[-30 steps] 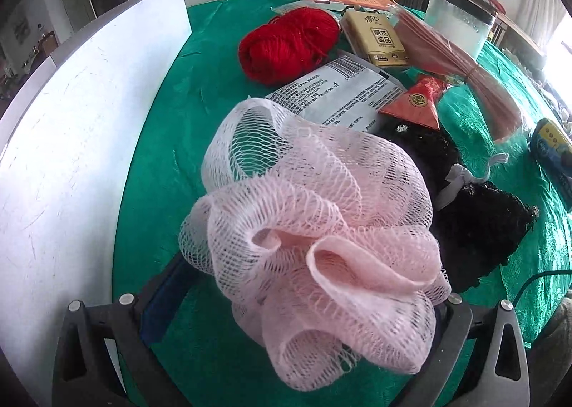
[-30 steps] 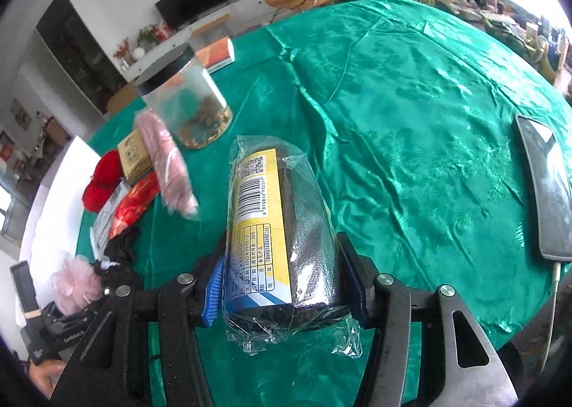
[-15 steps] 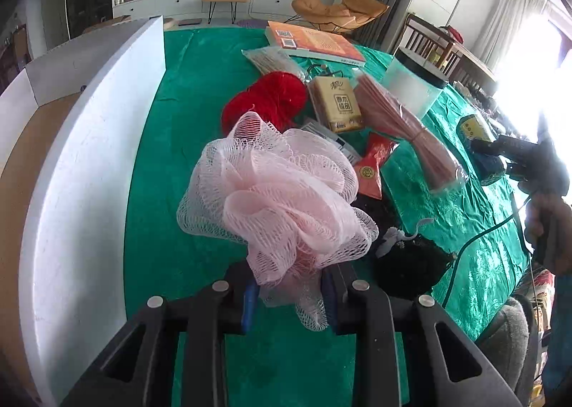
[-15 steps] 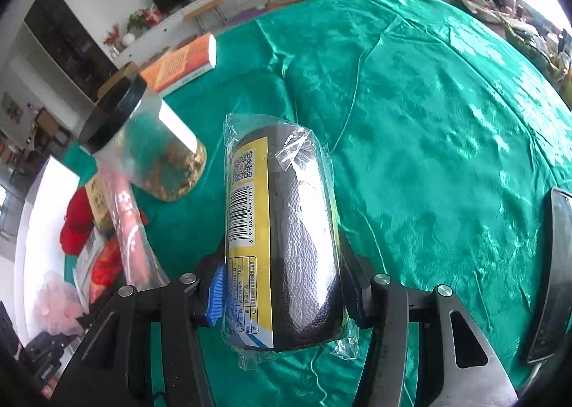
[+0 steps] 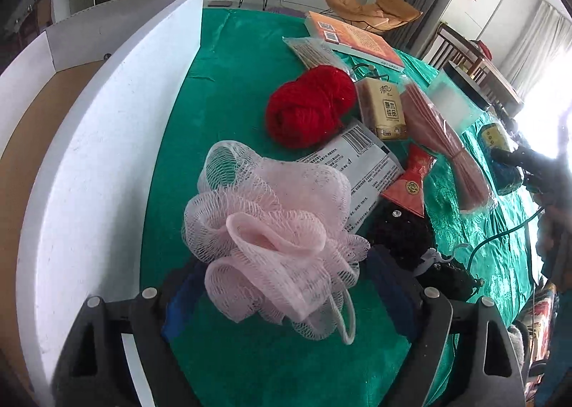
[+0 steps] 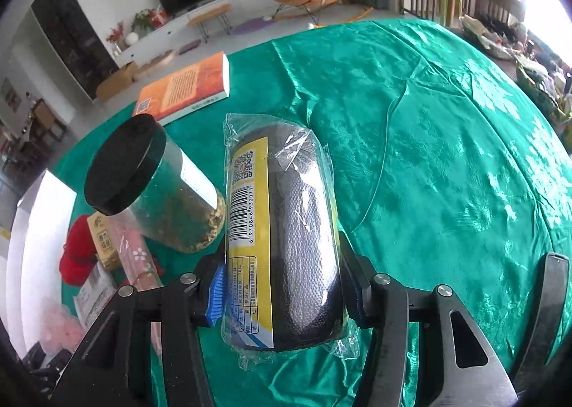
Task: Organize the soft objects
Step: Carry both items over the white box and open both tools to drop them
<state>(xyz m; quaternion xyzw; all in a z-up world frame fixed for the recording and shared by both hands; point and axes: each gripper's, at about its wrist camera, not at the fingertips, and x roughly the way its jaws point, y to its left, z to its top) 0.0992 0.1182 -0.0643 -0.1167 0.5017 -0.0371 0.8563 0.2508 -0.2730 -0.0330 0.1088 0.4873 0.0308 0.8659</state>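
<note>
Left claw (image 5: 282, 285) spread wide, pink mesh loofah (image 5: 275, 242) sitting loose between its fingers on the green table (image 5: 214, 113). Right claw (image 6: 282, 285) clamped on wrapped dark cloth roll (image 6: 289, 239), raised above table. Red yarn (image 5: 309, 106) farther back.

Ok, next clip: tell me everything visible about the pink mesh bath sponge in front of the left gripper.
The pink bath sponge is a ruffled ball of pale pink netting, see-through at its edges, with a white cord loop hanging from its lower right. It sits between the fingers of the left gripper, which stand wide on either side; contact cannot be judged. Behind it lie a printed white packet and red yarn on the green tablecloth; a white box stands left.
</note>
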